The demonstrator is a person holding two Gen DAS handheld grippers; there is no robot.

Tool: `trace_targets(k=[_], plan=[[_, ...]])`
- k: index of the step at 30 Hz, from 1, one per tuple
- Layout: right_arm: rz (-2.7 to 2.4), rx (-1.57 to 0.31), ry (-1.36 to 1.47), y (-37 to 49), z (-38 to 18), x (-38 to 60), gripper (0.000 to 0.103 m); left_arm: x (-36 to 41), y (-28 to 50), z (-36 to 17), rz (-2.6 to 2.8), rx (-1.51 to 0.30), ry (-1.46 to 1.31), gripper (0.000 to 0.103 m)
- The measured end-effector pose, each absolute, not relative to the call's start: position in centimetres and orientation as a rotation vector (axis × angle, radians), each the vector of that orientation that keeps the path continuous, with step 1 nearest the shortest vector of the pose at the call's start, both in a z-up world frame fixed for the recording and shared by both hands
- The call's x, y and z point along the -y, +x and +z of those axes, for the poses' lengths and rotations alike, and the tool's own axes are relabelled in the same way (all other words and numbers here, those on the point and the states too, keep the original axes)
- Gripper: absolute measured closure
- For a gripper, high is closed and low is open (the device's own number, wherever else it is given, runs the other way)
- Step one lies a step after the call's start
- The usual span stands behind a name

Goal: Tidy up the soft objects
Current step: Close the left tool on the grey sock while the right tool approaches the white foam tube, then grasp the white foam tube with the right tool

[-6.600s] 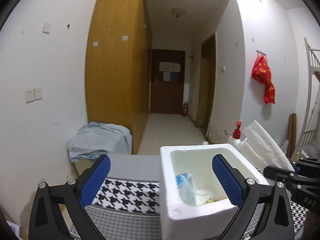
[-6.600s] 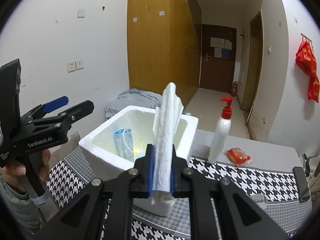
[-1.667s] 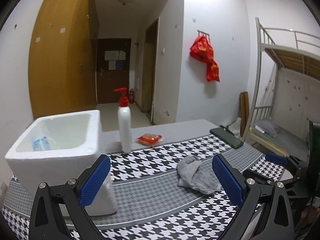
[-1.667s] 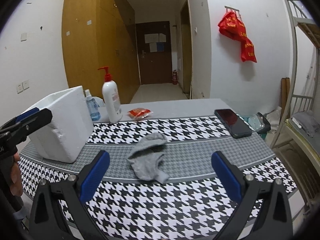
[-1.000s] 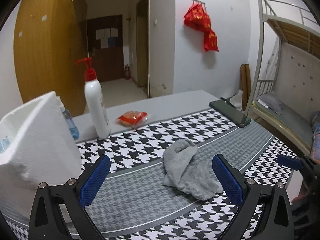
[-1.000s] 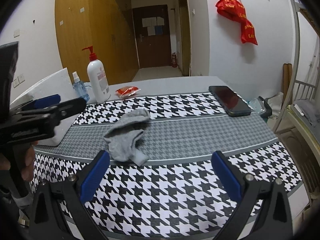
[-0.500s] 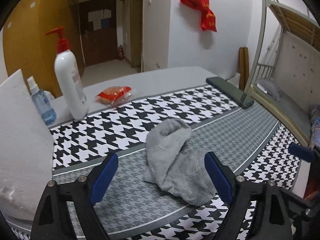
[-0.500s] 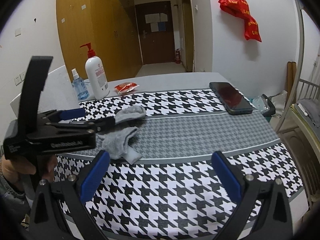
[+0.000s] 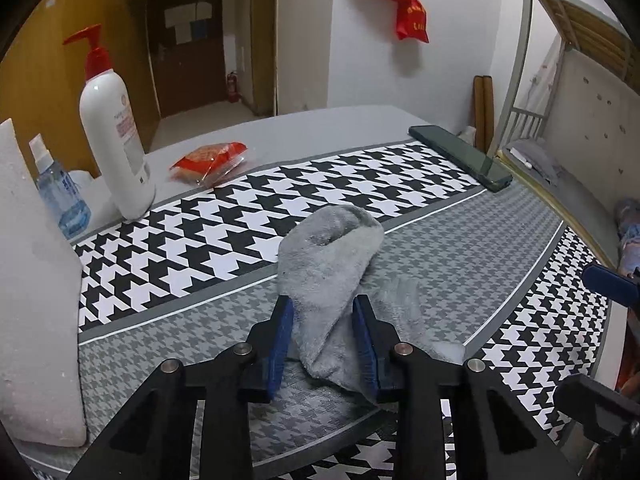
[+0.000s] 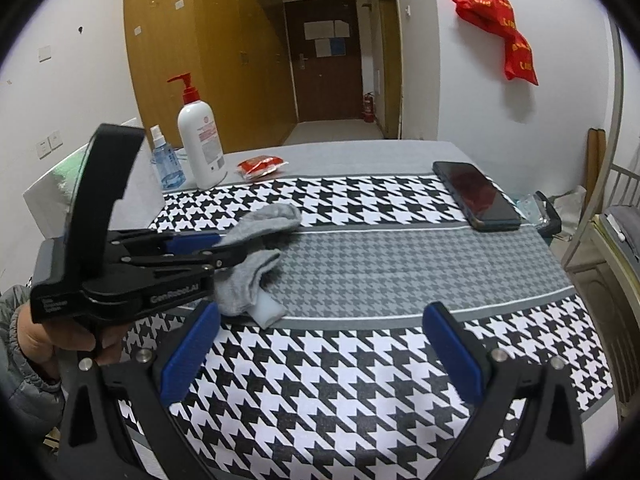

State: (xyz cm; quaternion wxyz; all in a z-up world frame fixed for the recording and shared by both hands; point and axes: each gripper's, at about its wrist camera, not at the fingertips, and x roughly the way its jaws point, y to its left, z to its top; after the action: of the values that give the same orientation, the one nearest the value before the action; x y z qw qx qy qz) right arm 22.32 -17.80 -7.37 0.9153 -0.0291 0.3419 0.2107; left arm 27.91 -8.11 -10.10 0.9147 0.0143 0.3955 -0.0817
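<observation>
A grey sock [image 9: 332, 248] lies crumpled on the houndstooth tablecloth [image 9: 360, 184]. My left gripper [image 9: 323, 304] has come down over its near half, and the closing jaws have both blue pads [image 9: 282, 332] against the fabric. The right wrist view shows the same: the left gripper [image 10: 230, 254], held by a person's hand, pinches the sock [image 10: 272, 216] from the left. My right gripper [image 10: 322, 320] hovers open over the table's front edge with nothing between its fingers. The white foam box [image 9: 36, 280] stands at the left.
Behind the sock stand a white pump bottle [image 9: 114, 136] and a small blue spray bottle [image 9: 60, 192]. A red snack packet [image 9: 208, 160] lies near them. A dark phone [image 9: 460, 158] lies at the right edge. A metal bunk bed frame [image 9: 532, 92] is beyond the table.
My left gripper dropped down and forward onto the sock, and its jaws went from wide open to narrow around the fabric. The right gripper stayed in place, open.
</observation>
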Motion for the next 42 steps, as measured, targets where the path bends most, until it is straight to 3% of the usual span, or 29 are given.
trace_targets(k=[3, 5, 8, 19, 31, 32, 34, 37, 42], plan=[[0.434, -0.707, -0.062, 22.4, -7.4, 17.7, 0.0, 8.1, 27.8, -10.1, -0.168, -0.809, 0.027, 0.077], [0.432, -0.71, -0.069, 22.5, -7.4, 17.6, 0.0, 8.0, 27.8, -10.1, -0.163, -0.811, 0.026, 0.092], [0.435, -0.713, -0.073, 22.5, -7.5, 17.4, 0.0, 7.7, 27.7, -10.1, -0.162, -0.81, 0.017, 0.098], [0.478, -0.744, -0.155, 22.7, -7.6, 15.4, 0.0, 3.2, 25.0, -5.4, -0.064, -0.648, -0.002, 0.099], [0.573, -0.784, -0.274, 24.7, -8.9, 12.2, 0.001, 0.9, 24.2, -7.2, -0.026, -0.677, -0.035, 0.099], [0.593, -0.784, -0.287, 24.8, -9.0, 11.7, 0.002, 0.8, 24.2, -7.3, -0.027, -0.681, -0.037, 0.099], [0.631, -0.801, -0.308, 25.0, -9.3, 11.0, 0.018, 0.9, 24.1, -7.5, -0.032, -0.689, -0.034, 0.099], [0.669, -0.82, -0.35, 25.2, -9.9, 10.0, 0.032, 1.0, 24.0, -7.4, -0.039, -0.689, -0.037, 0.099], [0.683, -0.824, -0.388, 25.4, -10.3, 9.2, 0.043, 1.2, 24.1, -7.6, -0.037, -0.697, -0.029, 0.099]])
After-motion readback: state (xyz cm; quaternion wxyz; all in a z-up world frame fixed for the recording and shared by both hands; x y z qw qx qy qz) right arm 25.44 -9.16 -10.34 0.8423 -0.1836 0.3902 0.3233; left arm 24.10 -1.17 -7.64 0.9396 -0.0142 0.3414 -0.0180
